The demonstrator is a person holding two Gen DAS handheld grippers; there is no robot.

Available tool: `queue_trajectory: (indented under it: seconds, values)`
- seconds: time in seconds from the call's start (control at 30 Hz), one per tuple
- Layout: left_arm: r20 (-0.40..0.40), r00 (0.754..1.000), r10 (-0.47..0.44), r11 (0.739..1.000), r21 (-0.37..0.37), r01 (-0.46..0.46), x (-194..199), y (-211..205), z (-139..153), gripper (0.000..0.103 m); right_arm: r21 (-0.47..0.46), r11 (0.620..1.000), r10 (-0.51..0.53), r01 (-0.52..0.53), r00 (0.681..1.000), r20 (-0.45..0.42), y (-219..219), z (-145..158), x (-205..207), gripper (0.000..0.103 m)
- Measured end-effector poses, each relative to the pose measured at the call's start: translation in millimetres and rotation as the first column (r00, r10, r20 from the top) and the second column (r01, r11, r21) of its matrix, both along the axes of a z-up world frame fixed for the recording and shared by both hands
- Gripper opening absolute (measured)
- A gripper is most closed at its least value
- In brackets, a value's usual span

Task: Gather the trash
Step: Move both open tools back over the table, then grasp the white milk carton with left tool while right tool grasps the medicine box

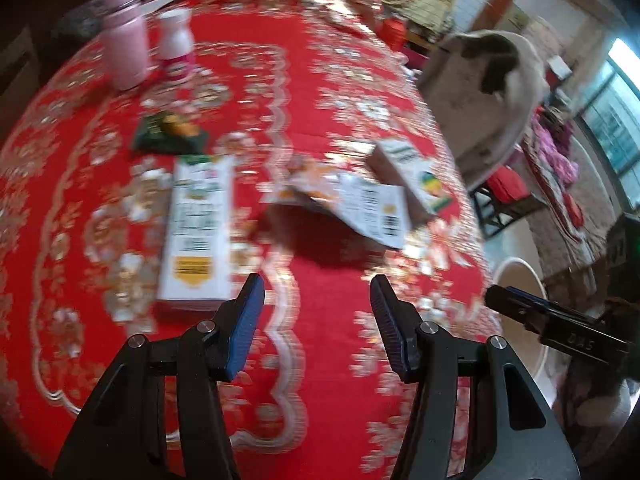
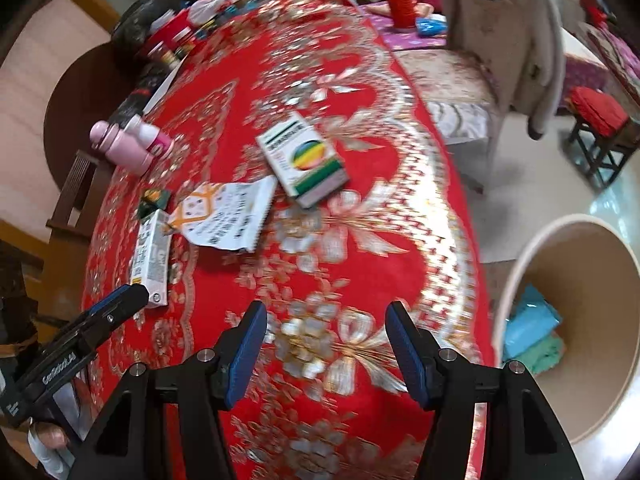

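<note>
The left gripper hangs over the red patterned tablecloth with its blue pads apart and nothing between them. The right gripper is likewise spread and empty over the same cloth, its side marked with letters too blurred to read surely in the left wrist view.

Take the torn white wrapper with the orange lattice print as landmark (its small black text and barcode are unreadable). Just left of it lies a long white carton with a yellow panel at its near end, its print smeared by blur. Beyond that carton sits a small dark green packet. Touching the wrapper's far right corner is a white box with a rainbow circle and green stripes; its lettering cannot be made out. Well beyond the wrapper, to the left, stand a pink bottle and a white bottle with a magenta label.

Off the table's right edge, well apart from the wrapper, stands a beige bin holding blue and teal scraps.
</note>
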State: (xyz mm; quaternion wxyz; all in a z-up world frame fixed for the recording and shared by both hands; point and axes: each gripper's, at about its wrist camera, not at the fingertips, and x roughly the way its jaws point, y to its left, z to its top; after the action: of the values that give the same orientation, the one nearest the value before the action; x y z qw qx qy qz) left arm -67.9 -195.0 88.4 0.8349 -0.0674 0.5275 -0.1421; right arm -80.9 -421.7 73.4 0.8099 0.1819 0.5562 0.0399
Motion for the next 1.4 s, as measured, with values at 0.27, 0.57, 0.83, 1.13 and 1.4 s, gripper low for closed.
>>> queue_trajectory:
  seconds: [0.27,0.57,0.83,1.13,1.4]
  values:
    - [-0.037,0.995,0.098,0.995,0.029,-0.097,23.3,44.9,-19.0,0.053,-0.016,0.999,0.034,-0.034,0.999,0.0,21.9,0.2,24.0,0.059]
    - [-0.04,0.993,0.114,0.992,0.056,-0.112,42.3,51.8,-30.6,0.053,-0.068,0.998,0.021,-0.019,0.999,0.03,17.6,3.4,62.3,0.064]
    - [-0.081,0.992,0.1,0.993,0.075,-0.094,59.0,51.9,-46.3,0.053,-0.143,0.988,0.065,-0.06,0.997,0.031,21.3,-4.3,98.4,0.064]
    - [-0.11,0.99,0.085,0.993,0.094,-0.075,71.3,48.8,-59.2,0.053,-0.206,0.973,0.102,-0.104,0.995,-0.016,18.4,-23.4,134.0,0.064]
    - [-0.109,0.99,0.087,0.993,0.083,-0.079,74.2,51.4,-61.5,0.053,-0.2,0.969,0.137,-0.143,0.99,-0.041,26.7,-34.7,147.1,0.064]
